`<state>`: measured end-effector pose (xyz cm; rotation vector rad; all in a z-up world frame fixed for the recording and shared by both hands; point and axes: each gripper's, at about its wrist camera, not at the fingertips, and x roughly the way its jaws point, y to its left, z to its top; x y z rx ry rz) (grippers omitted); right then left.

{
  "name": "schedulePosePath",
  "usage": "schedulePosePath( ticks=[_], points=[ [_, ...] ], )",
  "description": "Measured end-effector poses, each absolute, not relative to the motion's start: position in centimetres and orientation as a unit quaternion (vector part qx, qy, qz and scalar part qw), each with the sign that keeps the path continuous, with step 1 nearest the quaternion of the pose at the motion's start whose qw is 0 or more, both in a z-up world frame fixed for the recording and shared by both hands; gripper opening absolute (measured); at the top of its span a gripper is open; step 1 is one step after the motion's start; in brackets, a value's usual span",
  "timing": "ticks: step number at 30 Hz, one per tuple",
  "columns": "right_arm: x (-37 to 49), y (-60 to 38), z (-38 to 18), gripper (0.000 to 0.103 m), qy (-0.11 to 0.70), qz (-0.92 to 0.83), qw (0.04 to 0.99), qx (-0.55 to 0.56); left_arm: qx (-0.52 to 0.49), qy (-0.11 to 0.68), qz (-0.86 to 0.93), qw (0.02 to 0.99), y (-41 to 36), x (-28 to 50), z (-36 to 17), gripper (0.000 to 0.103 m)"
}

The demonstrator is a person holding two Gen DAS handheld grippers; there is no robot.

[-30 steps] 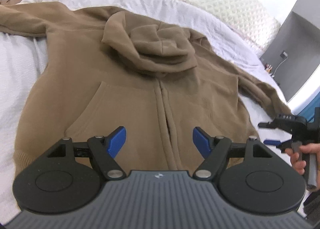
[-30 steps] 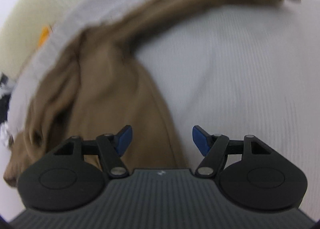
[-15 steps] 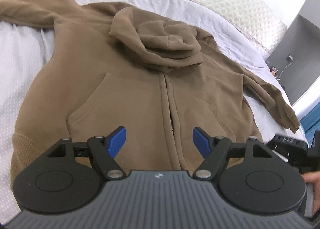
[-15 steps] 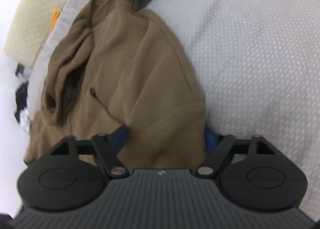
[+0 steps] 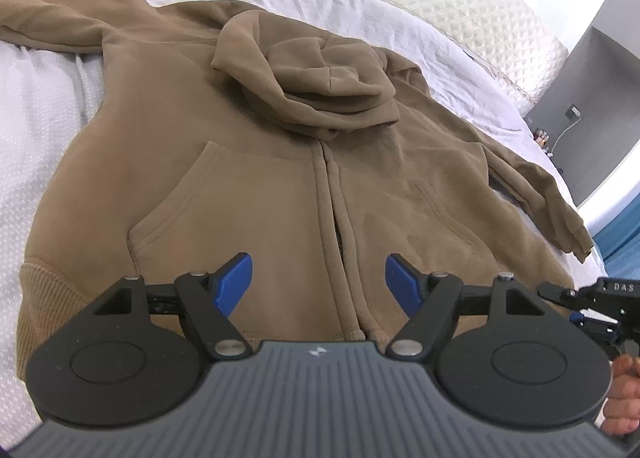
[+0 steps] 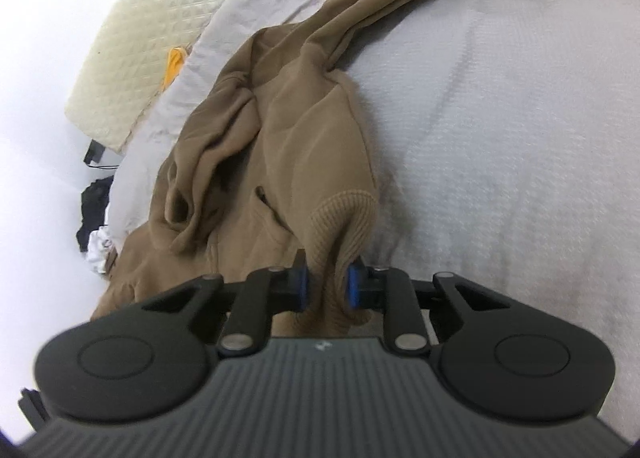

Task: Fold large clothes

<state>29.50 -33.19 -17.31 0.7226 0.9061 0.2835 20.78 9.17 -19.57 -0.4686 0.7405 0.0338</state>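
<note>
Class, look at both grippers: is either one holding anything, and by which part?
The right gripper is shut on the hoodie, pinching its ribbed hem at a bottom corner. The left gripper is open over the hoodie, holding nothing.

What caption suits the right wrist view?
Right hand-held gripper pinches the brown hoodie by its ribbed hem on the white bed.

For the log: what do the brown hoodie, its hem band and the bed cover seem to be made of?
The brown hoodie looks like thick matte fleece or sweatshirt knit: soft folds, slightly fuzzy surface. Its hem band, pinched in the right gripper, is ribbed knit, with fine parallel ridges showing. The bed cover appears to be a white woven or quilted cotton with a small waffle-like texture; the fibre cannot be told.
</note>
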Motion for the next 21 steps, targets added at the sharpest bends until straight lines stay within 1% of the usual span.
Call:
schedulePosePath(
  ticks=[7, 11, 15, 16, 17, 18, 19, 20, 21],
  points=[
    [30.6, -33.3, -20.3, 0.022, 0.473, 0.084, 0.809, 0.338, -0.215, 0.370, 0.015, 0.904, 8.7, 21.2, -20.0, 0.078],
    [30.9, -32.8, -20.2, 0.024, 0.474, 0.076, 0.811, 0.334, -0.195, 0.397, 0.020, 0.897, 8.3, 22.0, -21.1, 0.078],
    [30.4, -32.7, -19.5, 0.033, 0.462, 0.071, 0.822, 0.326, -0.163, 0.414, 0.026, 0.895, 7.3, 22.2, -21.9, 0.078],
    [30.2, -32.8, -19.3, 0.039, 0.459, 0.066, 0.825, 0.322, -0.157, 0.414, 0.027, 0.896, 7.0, 22.2, -21.9, 0.078],
    [30.1, -32.9, -19.1, 0.043, 0.456, 0.061, 0.828, 0.320, -0.151, 0.412, 0.028, 0.898, 6.8, 22.2, -21.9, 0.078],
    [30.0, -33.2, -18.9, 0.051, 0.453, 0.051, 0.833, 0.315, -0.146, 0.410, 0.029, 0.900, 6.7, 22.1, -21.9, 0.078],
    [29.8, -33.6, -18.7, 0.064, 0.448, 0.042, 0.836, 0.312, -0.142, 0.410, 0.029, 0.901, 6.6, 22.1, -21.9, 0.078],
    [29.9, -33.9, -18.6, 0.070, 0.442, 0.035, 0.839, 0.315, -0.139, 0.409, 0.030, 0.901, 6.5, 22.0, -21.9, 0.078],
    [29.8, -34.3, -18.4, 0.079, 0.436, 0.030, 0.840, 0.322, -0.137, 0.409, 0.031, 0.902, 6.4, 22.1, -21.9, 0.078]
  ],
)
